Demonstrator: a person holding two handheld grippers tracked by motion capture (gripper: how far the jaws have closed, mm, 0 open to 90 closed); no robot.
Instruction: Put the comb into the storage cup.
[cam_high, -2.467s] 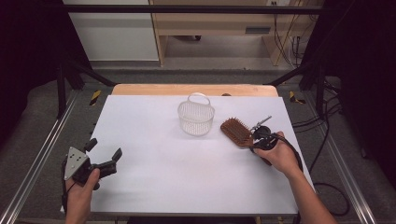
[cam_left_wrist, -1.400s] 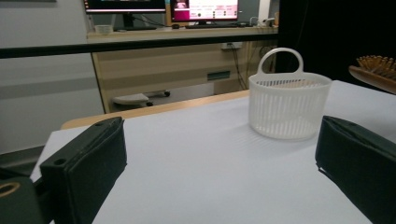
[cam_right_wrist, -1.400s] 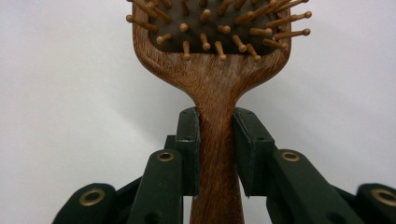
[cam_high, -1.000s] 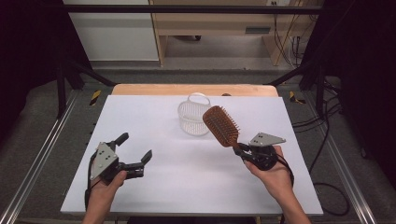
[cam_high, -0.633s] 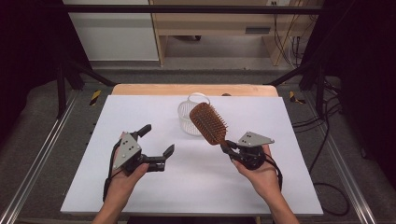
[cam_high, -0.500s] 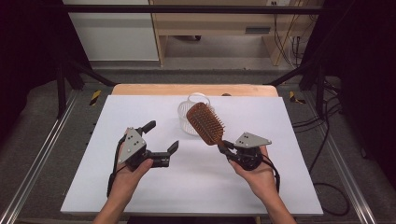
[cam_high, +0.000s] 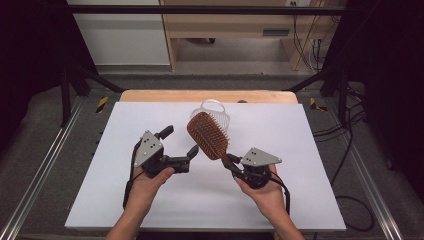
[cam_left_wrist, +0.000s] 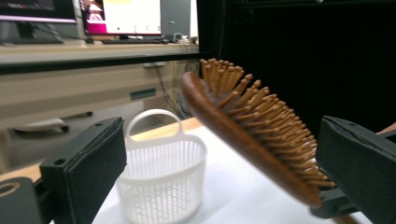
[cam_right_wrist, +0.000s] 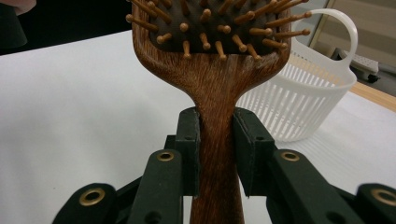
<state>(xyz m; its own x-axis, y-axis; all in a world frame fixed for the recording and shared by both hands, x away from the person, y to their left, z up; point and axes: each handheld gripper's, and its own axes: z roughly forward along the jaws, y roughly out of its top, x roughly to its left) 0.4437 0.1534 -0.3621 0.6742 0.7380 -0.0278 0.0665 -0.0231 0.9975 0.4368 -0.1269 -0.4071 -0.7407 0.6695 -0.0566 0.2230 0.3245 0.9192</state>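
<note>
One hairbrush (cam_high: 207, 135), one white basket (cam_high: 216, 113), two grippers on show. Right gripper (cam_high: 231, 164) clamped on the wooden handle, jaws pressed to either side of the neck just below the bristle pad, seen plainly in the right gripper view (cam_right_wrist: 217, 154). Brush lifted clear of the white table (cam_high: 125, 200), long axis tilted up and away from the handle: head high and toward the basket, handle low and toward the person. Bristles turned toward the camera in the high view; wooden back facing down and to the left gripper's side in the left gripper view (cam_left_wrist: 252, 135).

Left gripper (cam_high: 179, 144) spread wide, nothing between its jaws, near the brush head on its left. One jaw close beside the head's lower edge, touching or not cannot be told. Brush head lying between the two spread jaws from that gripper's own camera (cam_left_wrist: 219, 163).

Basket upright behind the brush head, slotted walls, handle loop raised at its far rim, partly hidden by the head in the high view. Empty as far as the slats show. Nothing else on the table around the basket. Beyond it, a strip of wooden edge (cam_high: 165, 95), then a pale cabinet (cam_high: 125, 30) and loose cables (cam_high: 305, 30) on the floor.
</note>
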